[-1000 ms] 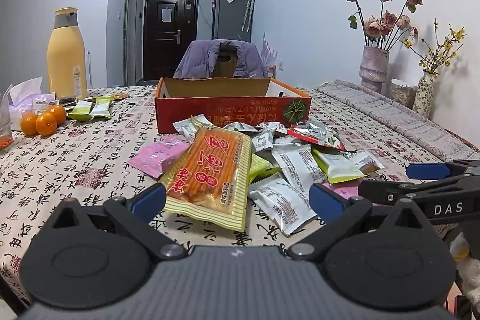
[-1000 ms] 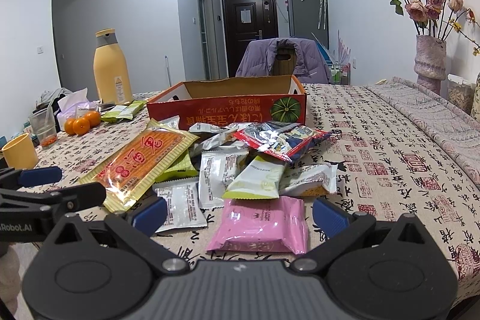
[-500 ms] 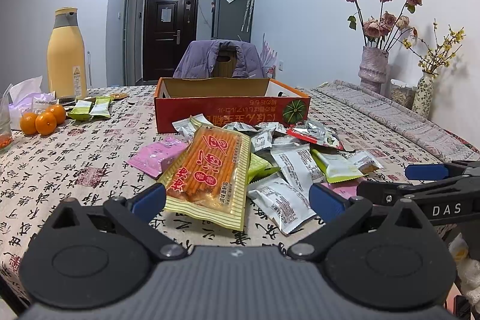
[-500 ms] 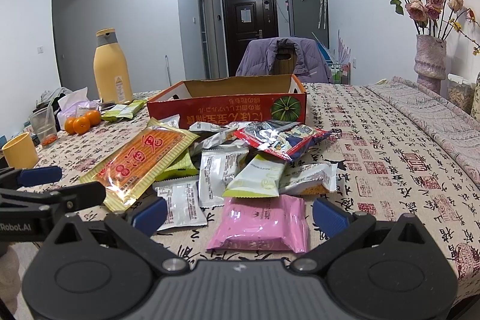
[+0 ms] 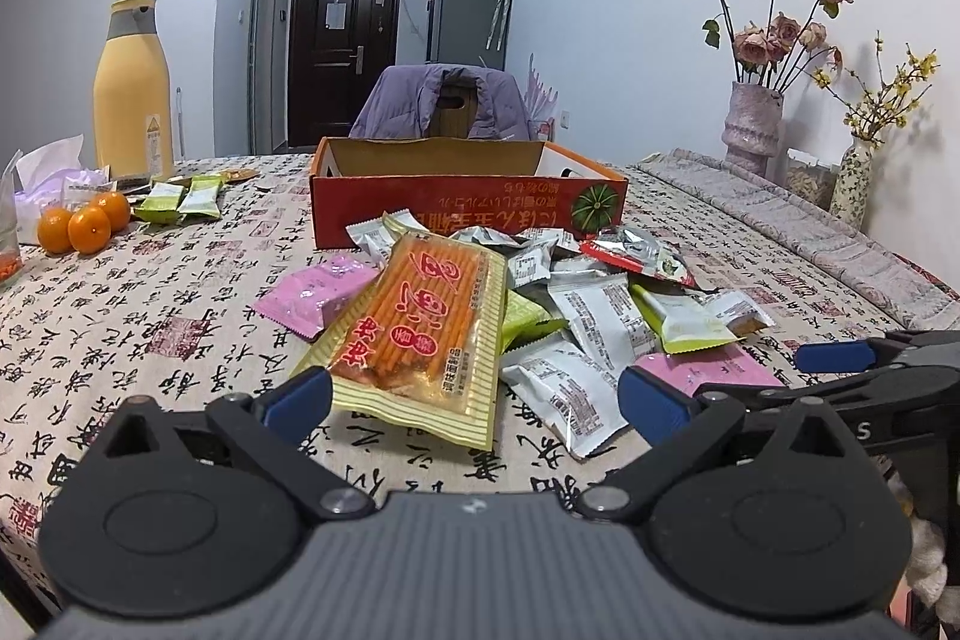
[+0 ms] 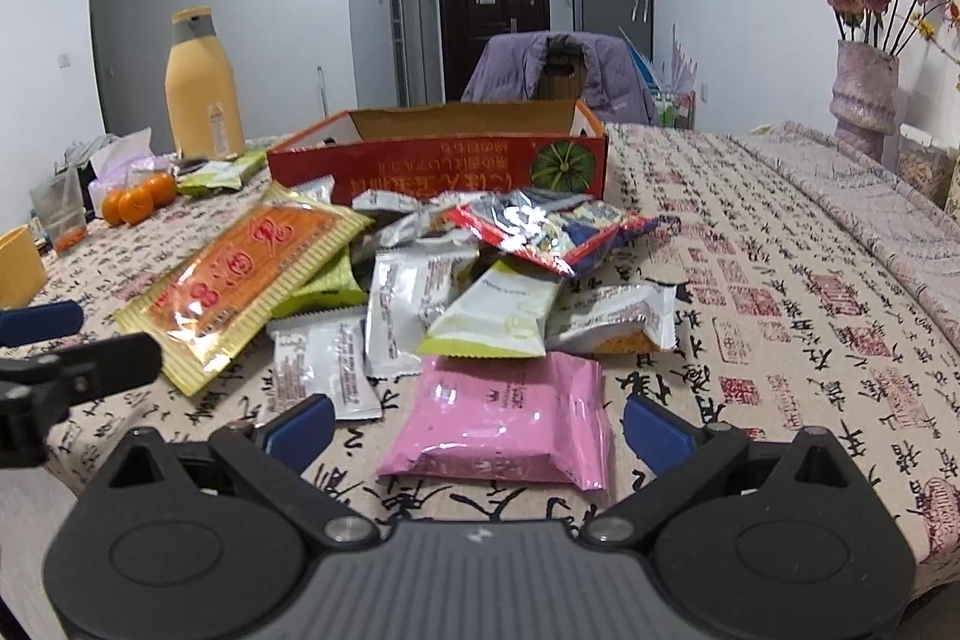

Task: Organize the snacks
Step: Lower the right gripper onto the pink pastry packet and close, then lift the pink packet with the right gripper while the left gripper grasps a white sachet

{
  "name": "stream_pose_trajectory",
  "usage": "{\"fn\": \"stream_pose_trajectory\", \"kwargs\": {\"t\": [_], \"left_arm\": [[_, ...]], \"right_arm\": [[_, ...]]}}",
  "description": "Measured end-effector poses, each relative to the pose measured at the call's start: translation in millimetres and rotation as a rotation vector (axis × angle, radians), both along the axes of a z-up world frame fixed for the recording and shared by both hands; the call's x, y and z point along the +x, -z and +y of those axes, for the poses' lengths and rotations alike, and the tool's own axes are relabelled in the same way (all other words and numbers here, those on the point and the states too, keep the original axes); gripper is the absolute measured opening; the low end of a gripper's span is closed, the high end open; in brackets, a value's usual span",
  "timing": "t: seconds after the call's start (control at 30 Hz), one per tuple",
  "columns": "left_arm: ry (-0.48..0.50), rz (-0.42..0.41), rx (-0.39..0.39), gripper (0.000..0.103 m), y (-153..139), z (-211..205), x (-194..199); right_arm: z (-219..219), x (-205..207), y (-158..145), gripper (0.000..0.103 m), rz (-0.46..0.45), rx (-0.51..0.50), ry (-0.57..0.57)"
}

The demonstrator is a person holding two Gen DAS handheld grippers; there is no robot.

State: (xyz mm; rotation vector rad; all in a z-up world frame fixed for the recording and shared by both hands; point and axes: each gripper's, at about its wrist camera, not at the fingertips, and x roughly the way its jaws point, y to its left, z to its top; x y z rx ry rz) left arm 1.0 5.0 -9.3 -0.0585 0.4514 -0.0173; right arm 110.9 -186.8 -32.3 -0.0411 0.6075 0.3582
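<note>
Left gripper (image 5: 474, 397) wide open, empty, facing orange stick-snack pack (image 5: 420, 328). Right gripper (image 6: 477, 424) wide open, empty, pink packet (image 6: 504, 418) between fingers. Red box (image 5: 468, 208) behind pile.

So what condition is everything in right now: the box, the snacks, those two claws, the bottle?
Box: open on top, upright, inside hidden.
Snack pile: loose on the tablecloth, outside the box, packets overlapping.
Orange stick packet: sealed, lying on other packets.
Pink packet: sealed, flat, nearest the right claw.
Left claw: open, empty.
Right claw: open, empty.
Yellow bottle: upright, capped.
</note>
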Motion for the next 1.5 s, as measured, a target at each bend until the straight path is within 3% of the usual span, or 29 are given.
{"fn": "stream_pose_trajectory", "kwargs": {"t": [0.23,0.4,0.57,0.97,1.3,1.5], "left_arm": [[-0.014,0.018,-0.001,0.103,4,3,5],[-0.017,0.024,-0.002,0.103,6,5,8],[-0.021,0.034,-0.004,0.103,8,6,10],[-0.030,0.041,-0.007,0.103,11,7,9],[-0.032,0.030,-0.003,0.103,6,5,3],[-0.034,0.024,0.003,0.103,2,4,0]], "right_arm": [[5,19,12,0.095,0.025,-0.022,0.002],[12,23,21,0.092,0.007,-0.066,0.006],[12,22,27,0.091,-0.015,-0.050,-0.005],[6,14,25,0.066,-0.040,-0.012,-0.040],[2,-2,19,0.063,-0.064,-0.001,-0.062],[-3,-21,3,0.063,-0.122,0.021,-0.075]]}}
